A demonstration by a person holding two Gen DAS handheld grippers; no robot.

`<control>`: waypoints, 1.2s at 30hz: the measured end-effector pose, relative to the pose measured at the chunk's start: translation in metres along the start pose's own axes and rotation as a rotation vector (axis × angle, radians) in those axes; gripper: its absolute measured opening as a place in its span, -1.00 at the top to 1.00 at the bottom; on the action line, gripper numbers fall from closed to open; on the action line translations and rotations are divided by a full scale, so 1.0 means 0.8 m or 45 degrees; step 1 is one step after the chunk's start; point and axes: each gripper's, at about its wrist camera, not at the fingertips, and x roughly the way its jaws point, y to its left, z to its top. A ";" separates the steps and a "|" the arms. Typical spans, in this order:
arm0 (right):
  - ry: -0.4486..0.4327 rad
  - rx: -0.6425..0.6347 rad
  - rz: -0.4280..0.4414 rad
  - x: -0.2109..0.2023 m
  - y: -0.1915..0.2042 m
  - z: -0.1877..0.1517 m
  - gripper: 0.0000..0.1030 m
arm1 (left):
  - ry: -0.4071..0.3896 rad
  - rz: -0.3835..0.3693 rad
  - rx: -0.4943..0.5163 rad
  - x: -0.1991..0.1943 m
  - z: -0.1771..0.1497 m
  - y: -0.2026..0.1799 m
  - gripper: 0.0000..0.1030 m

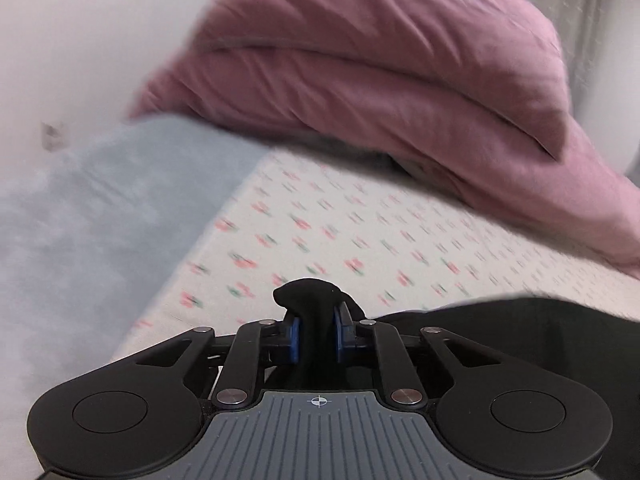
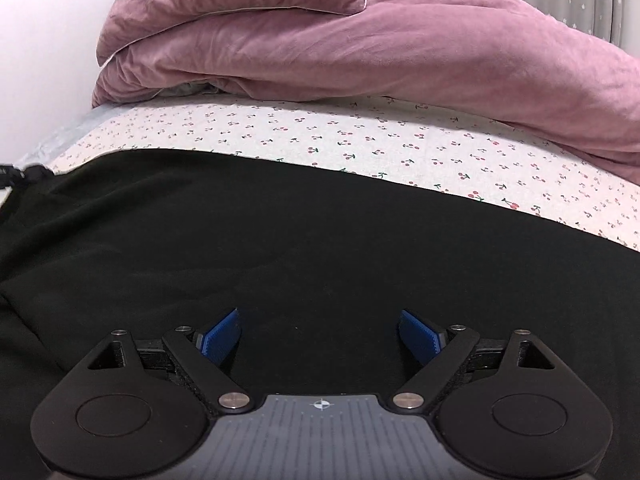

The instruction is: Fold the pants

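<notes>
The left gripper [image 1: 316,334] has its blue pads [image 1: 294,338] drawn close together, pinching a bunched fold of the black pants [image 1: 310,300] that rises above the fingertips — its view is blurred. The right gripper [image 2: 320,334] has its jaws spread wide, the blue pads [image 2: 220,334] angled outward and well apart — nothing between them, poised low over the cloth.
</notes>
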 end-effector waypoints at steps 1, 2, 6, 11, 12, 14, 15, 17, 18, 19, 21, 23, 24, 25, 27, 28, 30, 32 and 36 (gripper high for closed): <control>0.002 0.000 0.001 0.000 0.000 0.001 -0.71 | 0.004 0.053 -0.005 0.003 -0.001 0.001 0.71; 0.005 -0.003 0.000 0.000 0.001 0.001 -0.72 | 0.033 0.096 0.006 0.009 -0.001 0.001 0.65; 0.018 -0.021 -0.005 -0.002 0.002 0.005 -0.72 | 0.064 0.248 0.104 0.019 -0.004 -0.018 0.18; -0.001 -0.054 -0.019 -0.007 -0.009 0.015 -0.72 | -0.001 0.288 0.281 -0.002 0.005 -0.054 -0.44; -0.005 -0.066 -0.035 -0.006 -0.011 0.019 -0.72 | 0.004 0.269 0.307 -0.004 0.008 -0.061 -0.45; -0.010 -0.088 -0.060 -0.003 -0.016 0.025 -0.72 | 0.005 0.224 0.389 -0.005 0.013 -0.079 -0.54; -0.009 -0.108 -0.069 -0.001 -0.017 0.029 -0.72 | 0.005 0.202 0.439 -0.005 0.013 -0.089 -0.58; 0.002 -0.169 -0.085 0.006 -0.020 0.037 -0.72 | 0.032 0.151 0.546 0.004 0.016 -0.109 -0.60; 0.012 -0.206 -0.079 0.009 -0.022 0.041 -0.72 | 0.058 0.121 0.587 0.008 0.016 -0.117 -0.60; 0.019 -0.245 -0.059 0.013 -0.024 0.045 -0.72 | 0.094 0.082 0.631 0.016 0.015 -0.126 -0.60; 0.036 -0.317 0.000 0.019 -0.030 0.055 -0.72 | 0.147 0.022 0.694 0.028 0.012 -0.140 -0.60; 0.049 -0.364 0.063 0.024 -0.036 0.064 -0.72 | 0.174 -0.040 0.745 0.040 0.007 -0.155 -0.60; 0.051 -0.384 0.090 0.027 -0.039 0.069 -0.72 | 0.181 -0.069 0.758 0.045 0.006 -0.160 -0.60; 0.053 -0.401 0.108 0.030 -0.042 0.073 -0.72 | 0.187 -0.096 0.765 0.050 0.004 -0.165 -0.60; 0.054 -0.430 0.118 0.040 -0.045 0.082 -0.72 | 0.205 -0.140 0.770 0.062 0.003 -0.175 -0.60; 0.054 -0.436 0.116 0.046 -0.047 0.086 -0.72 | 0.213 -0.154 0.771 0.067 0.003 -0.181 -0.59; 0.049 -0.439 0.101 0.060 -0.052 0.093 -0.66 | 0.226 -0.177 0.776 0.081 0.003 -0.188 -0.57; 0.055 -0.435 0.076 0.075 -0.058 0.100 -0.60 | 0.245 -0.196 0.778 0.094 0.003 -0.195 -0.36; 0.115 -0.398 0.095 0.110 -0.073 0.105 -0.53 | 0.272 -0.257 0.756 0.109 0.002 -0.201 -0.14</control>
